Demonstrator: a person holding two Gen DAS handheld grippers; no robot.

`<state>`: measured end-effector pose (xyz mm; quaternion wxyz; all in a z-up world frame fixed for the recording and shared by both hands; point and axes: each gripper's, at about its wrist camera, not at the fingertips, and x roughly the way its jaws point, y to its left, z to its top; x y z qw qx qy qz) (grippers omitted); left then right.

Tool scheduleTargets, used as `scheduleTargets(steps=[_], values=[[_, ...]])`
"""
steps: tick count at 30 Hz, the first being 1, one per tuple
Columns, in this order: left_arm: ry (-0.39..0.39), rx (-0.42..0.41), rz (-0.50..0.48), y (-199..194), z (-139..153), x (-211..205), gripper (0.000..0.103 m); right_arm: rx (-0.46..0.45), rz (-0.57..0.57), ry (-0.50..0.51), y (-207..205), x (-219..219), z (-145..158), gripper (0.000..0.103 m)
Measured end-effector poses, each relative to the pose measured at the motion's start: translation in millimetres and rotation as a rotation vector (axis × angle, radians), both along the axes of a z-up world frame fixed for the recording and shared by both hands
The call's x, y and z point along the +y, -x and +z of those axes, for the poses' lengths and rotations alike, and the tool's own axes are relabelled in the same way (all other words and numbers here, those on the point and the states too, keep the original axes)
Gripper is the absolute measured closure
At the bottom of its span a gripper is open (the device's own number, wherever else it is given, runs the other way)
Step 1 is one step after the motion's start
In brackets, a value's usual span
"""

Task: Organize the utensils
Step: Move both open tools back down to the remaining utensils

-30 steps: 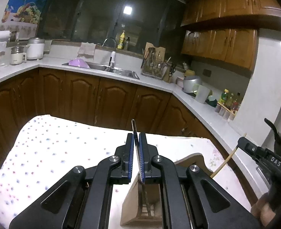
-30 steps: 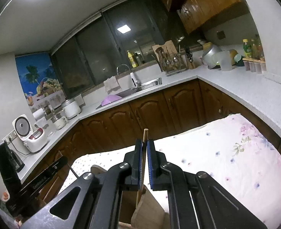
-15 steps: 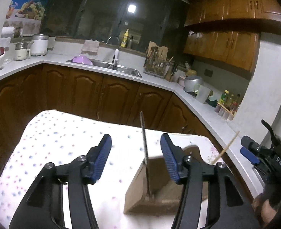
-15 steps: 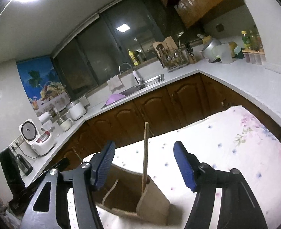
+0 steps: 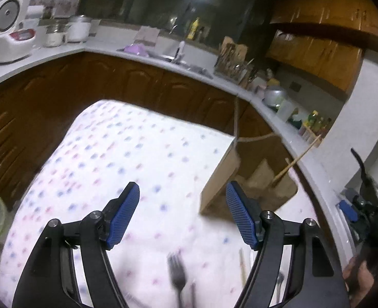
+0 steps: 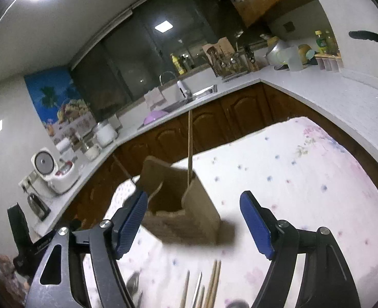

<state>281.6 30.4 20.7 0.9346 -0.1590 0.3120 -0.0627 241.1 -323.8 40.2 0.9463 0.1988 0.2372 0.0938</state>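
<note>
Kitchen tabletop (image 5: 117, 154) | left gripper (image 5: 182, 214), right gripper (image 6: 194, 222): opening, nothing held | risk: wooden holder (image 6: 189, 205) toppled if clipped during next reach toward near-edge fork (image 5: 177, 277)

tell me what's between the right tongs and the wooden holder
Nothing. In the right wrist view the right tongs, opening and empty, frame the holder from in front; only bare dotted cloth separates them. The loose chopsticks lie nearer the camera.
</note>
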Motion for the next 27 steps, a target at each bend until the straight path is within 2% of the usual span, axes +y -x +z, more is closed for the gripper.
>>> scheduleTargets(steps=[3, 13, 23, 27], values=[[0.012, 0.04, 0.019, 17.8, -11.0, 13.3, 0.029, 0.008, 0.016, 0.033, 19.6, 7.6, -4.0, 0.021], [0.017, 0.182, 0.08, 65.6, -54.4, 52.5, 0.029, 0.052, 0.07, 0.157, 67.7, 40.1, -29.1, 0.021], [-0.005, 0.303, 0.102, 66.9, -86.7, 71.2, 0.029, 0.131, 0.107, 0.17, 81.0, 54.1, -62.0, 0.021], [-0.013, 0.327, 0.109, 61.3, -93.2, 74.7, 0.029, 0.147, 0.128, 0.174, 78.1, 61.4, -67.5, 0.021]])
